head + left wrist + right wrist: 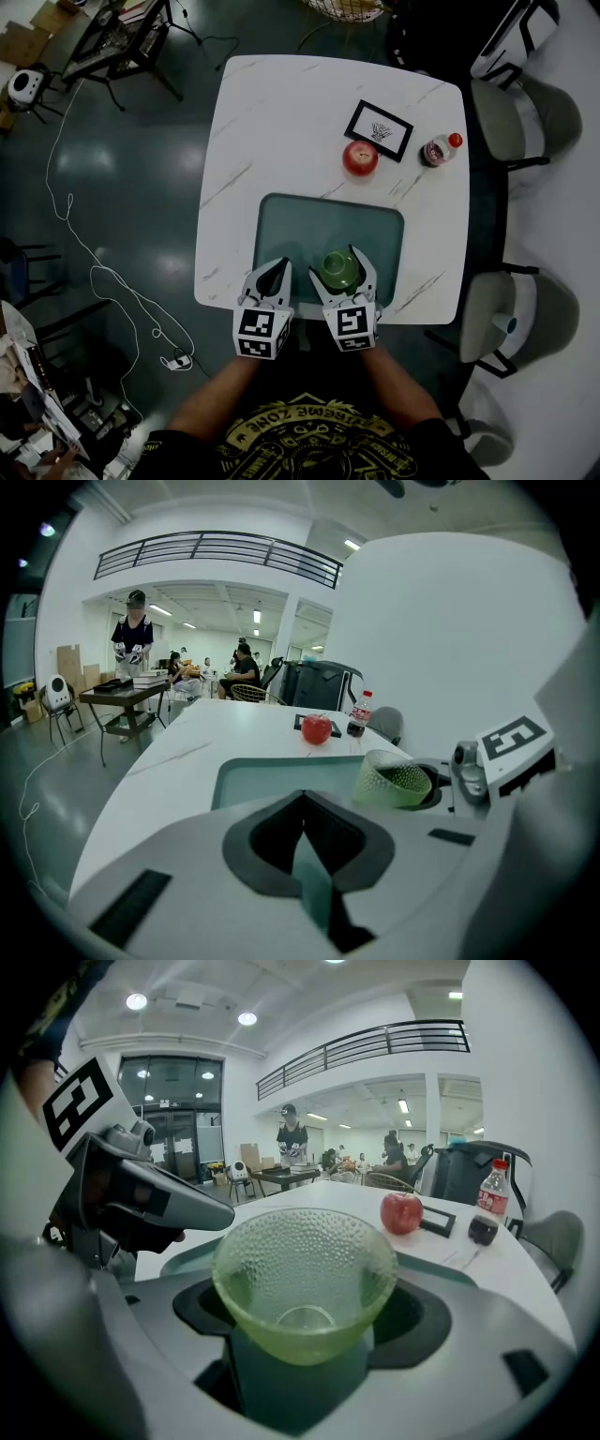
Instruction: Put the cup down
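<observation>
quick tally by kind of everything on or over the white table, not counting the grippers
green glass cup: 1
red apple: 1
cola bottle: 1
black picture frame: 1
teal tray: 1
total: 5

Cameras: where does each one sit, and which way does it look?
Head view: on the head, looking down at the table, left gripper, right gripper; arms show.
Left gripper view: on that gripper, along its shut jaws towards the apple.
Right gripper view: on that gripper, along jaws gripping the cup.
Both gripper views share the apple and bottle.
</observation>
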`<state>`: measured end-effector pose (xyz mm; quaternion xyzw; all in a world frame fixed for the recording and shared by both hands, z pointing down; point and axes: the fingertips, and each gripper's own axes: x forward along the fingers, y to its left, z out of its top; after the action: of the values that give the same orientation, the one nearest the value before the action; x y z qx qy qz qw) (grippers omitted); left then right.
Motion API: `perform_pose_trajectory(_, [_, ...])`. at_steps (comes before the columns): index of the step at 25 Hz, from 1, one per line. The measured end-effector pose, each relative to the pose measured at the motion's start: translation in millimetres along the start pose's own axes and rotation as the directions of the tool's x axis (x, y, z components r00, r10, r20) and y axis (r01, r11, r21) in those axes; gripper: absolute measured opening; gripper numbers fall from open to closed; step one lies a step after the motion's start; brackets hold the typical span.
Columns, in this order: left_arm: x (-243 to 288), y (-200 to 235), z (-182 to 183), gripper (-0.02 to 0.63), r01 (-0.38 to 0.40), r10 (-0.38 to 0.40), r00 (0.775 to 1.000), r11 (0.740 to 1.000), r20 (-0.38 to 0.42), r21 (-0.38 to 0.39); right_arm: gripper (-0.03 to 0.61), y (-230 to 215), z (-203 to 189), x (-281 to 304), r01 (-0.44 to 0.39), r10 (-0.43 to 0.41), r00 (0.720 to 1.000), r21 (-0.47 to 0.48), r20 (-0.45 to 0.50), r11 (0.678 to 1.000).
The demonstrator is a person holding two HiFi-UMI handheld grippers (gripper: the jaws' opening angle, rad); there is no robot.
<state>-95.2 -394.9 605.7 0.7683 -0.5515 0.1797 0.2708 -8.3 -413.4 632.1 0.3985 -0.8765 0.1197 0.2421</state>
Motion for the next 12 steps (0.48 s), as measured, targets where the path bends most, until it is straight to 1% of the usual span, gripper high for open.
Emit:
perform_pose_trajectory(4, [0.4,-1.8,-1.1,0.009,0.010,-0.010,1.000,1.000,-0.002,0.002,0.387,1.4,-1.1,1.6,0.001,-0.001,1.000,-0.016,-0.003,1.000])
perform_pose_trajectory(8, [-1.4,-3.9,-1.2,0.009,0.022,-0.022,1.000,1.000,0.001,-0.001,0.390,4.1,-2.6,1.3,-0.009,0.009,1.000,-0.011,-0.008,1.000])
perform_pose_trajectory(12, [-5.5,-5.8,5.7,0.009,0.036,-0.036,0.999,0.999,0.021,0.004,0.430,5.1,-3.3,-0.7,-0.012,0.012,1.000,0.004,-0.020,1.000])
